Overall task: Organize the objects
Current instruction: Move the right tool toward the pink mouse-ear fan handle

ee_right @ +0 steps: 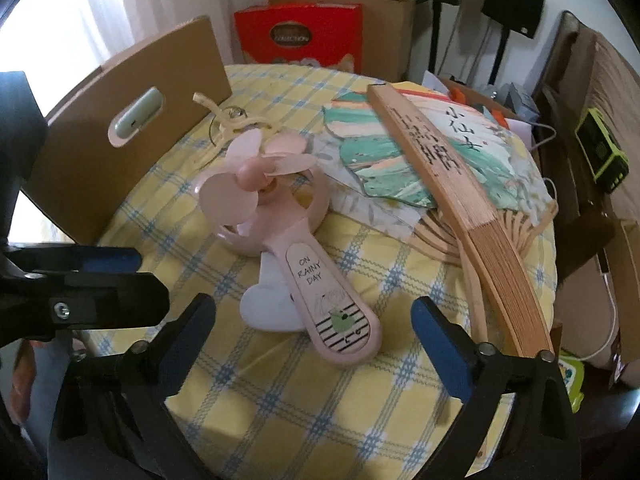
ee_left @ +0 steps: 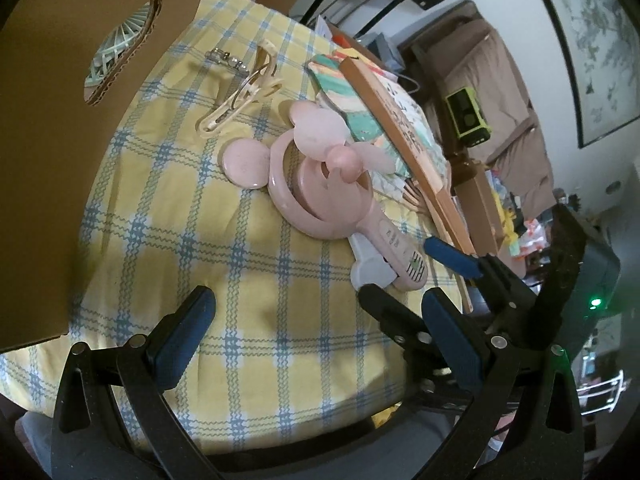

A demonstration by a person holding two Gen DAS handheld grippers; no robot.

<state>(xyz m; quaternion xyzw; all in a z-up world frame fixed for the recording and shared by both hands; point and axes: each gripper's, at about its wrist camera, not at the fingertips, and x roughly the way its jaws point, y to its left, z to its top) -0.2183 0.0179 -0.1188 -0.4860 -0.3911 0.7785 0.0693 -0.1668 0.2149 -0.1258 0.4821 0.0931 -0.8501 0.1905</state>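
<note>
A pink handheld fan (ee_right: 280, 216) with round ears lies on the yellow checked cloth (ee_right: 360, 400); its handle (ee_right: 332, 304) points toward my right gripper (ee_right: 314, 332), which is open and empty with the handle end between its fingertips. The fan also shows in the left wrist view (ee_left: 320, 172). My left gripper (ee_left: 320, 328) is open and empty, over bare cloth left of the fan handle. A closed wooden folding fan (ee_right: 452, 200) lies on opened paper fans (ee_right: 384, 160). A cardboard box (ee_right: 132, 160) at the left holds a mint-green fan (ee_left: 116, 48), seen through its handle hole.
A cream clothes clip (ee_left: 240, 96) and a small metal clip (ee_left: 224, 60) lie at the back of the cloth. A white heart-shaped piece (ee_right: 272, 304) lies under the fan handle. Red boxes (ee_right: 300, 36), speakers and a green radio (ee_right: 604, 156) stand beyond the table.
</note>
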